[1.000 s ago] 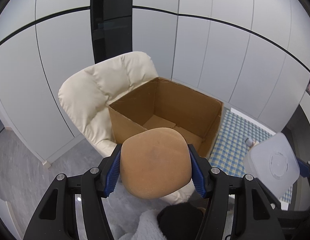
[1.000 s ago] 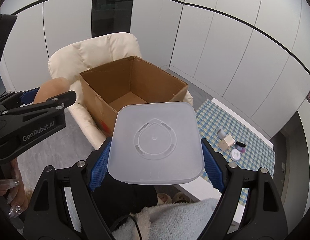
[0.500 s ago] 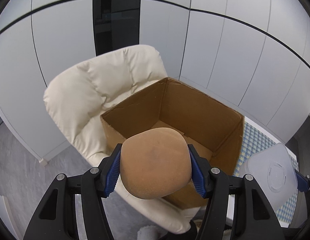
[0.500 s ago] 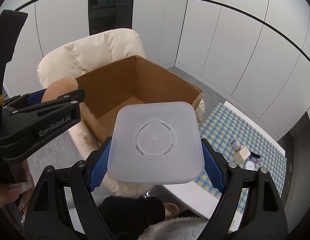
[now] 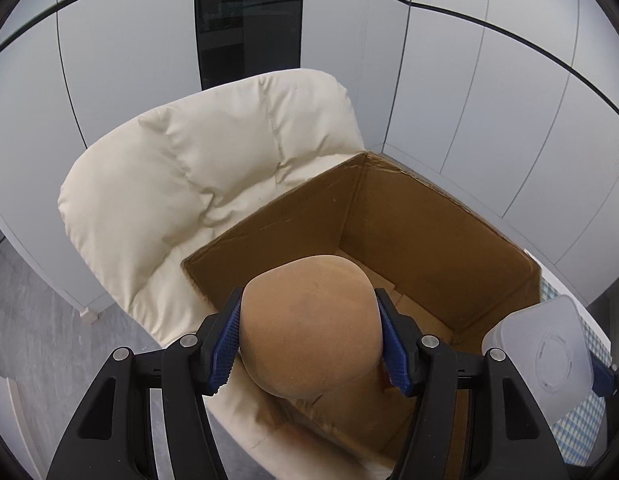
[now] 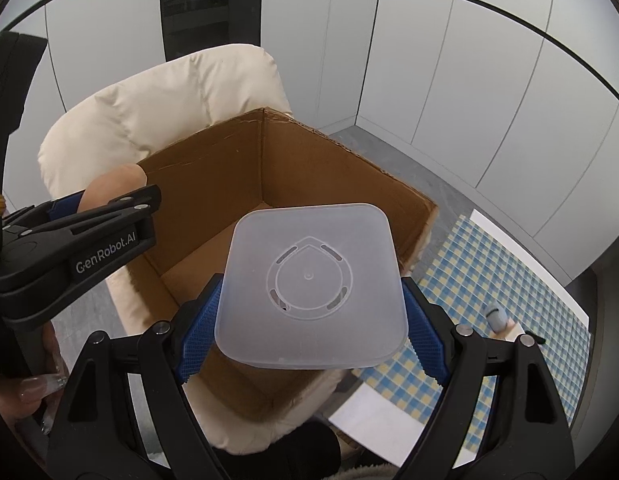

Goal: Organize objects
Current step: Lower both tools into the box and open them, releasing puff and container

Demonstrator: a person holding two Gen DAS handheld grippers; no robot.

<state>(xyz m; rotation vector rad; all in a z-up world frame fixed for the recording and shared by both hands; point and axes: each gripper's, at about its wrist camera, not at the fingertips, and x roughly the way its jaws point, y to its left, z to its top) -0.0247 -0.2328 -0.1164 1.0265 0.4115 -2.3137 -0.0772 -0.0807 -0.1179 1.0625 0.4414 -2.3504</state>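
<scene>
Left gripper (image 5: 309, 338): blue pads clamped on both sides of a rounded tan object (image 5: 309, 326), which fills the gap between the fingers.
Tan object, place: held in the air over the near-left corner of an open cardboard box (image 5: 429, 240), above the rim.
Right gripper (image 6: 311, 322): pads pressed against the two sides of a frosted plastic container (image 6: 311, 288), its flat face toward the camera.
Container, place: held over the near-right part of the box (image 6: 237, 184) opening, not touching the cardboard.
Grippers, relation: side by side, left one seen at the left edge of the right wrist view, apart.
Box: open top, standing on the seat of a cream padded chair (image 5: 181, 184).
Right of the chair: blue-and-yellow checked cloth (image 6: 509, 288) with a few small items at its near edge, too small to name.
Far side: pale wall panels.
</scene>
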